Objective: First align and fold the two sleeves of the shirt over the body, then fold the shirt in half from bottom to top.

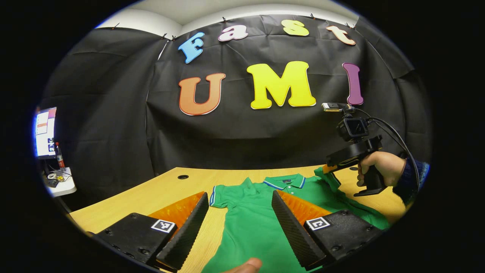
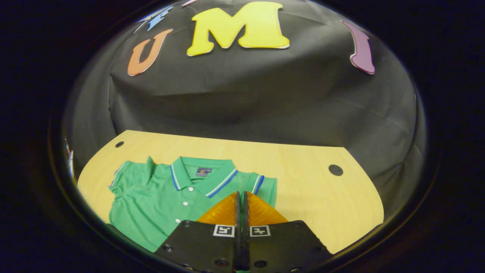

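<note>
while lying flat on the wooden worktop [image 2: 303,178], collar toward twelve o'clock, spreading out as a green polo shirt [image 2: 159,197] with blue-and-white trim. in the left gripper view, hovering low over the shirt's body with the left tool [image 1: 240,223] gaping wide, gripping nothing, one finger [image 1: 185,231] at seven o'clock over bare wood, the other at five o'clock over green cloth. appearing at three o'clock in that same view, carried by a hand [image 1: 382,168], the right tool [image 2: 240,201], touching the shirt's sleeve [image 2: 261,185]. in the right gripper view, pressing fully together at six o'clock; whether pinching any cloth, cannot tell.
</note>
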### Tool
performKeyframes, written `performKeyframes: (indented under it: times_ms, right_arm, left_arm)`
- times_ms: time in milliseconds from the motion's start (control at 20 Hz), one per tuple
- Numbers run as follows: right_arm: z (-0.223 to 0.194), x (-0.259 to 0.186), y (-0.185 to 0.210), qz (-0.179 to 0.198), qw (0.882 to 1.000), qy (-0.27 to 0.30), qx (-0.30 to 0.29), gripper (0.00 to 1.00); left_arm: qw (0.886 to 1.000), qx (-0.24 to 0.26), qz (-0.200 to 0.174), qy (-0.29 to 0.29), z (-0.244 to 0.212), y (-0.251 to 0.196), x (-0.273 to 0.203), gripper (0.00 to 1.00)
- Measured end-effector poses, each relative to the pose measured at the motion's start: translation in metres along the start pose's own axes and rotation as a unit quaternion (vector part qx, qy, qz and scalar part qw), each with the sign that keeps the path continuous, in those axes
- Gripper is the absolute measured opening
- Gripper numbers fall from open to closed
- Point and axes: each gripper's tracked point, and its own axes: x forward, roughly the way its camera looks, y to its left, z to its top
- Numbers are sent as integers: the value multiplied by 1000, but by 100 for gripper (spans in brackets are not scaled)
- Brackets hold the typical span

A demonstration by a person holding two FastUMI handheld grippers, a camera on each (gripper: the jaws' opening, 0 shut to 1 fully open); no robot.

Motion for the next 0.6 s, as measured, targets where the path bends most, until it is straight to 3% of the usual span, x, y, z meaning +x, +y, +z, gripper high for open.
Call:
performKeyframes:
  times_ms: [100, 300, 500, 600]
  right_arm:
    - [1, 1, 15, 10, 1000, 2, 10, 0]
    - [11, -13, 34, 47, 998, -10, 31, 14]
    - [28, -40, 27, 40, 998, -46, 12, 96]
    - [32, -59, 20, 30, 997, -66, -11, 97]
  left_arm:
    - [1000, 3, 5, 3, -3, 6, 0, 100]
    - [1000, 2, 20, 5, -2, 17, -3, 100]
    - [1000, 3, 12, 14, 0, 14, -1, 100]
    - [1000, 0, 14, 21, 4, 16, 2, 100]
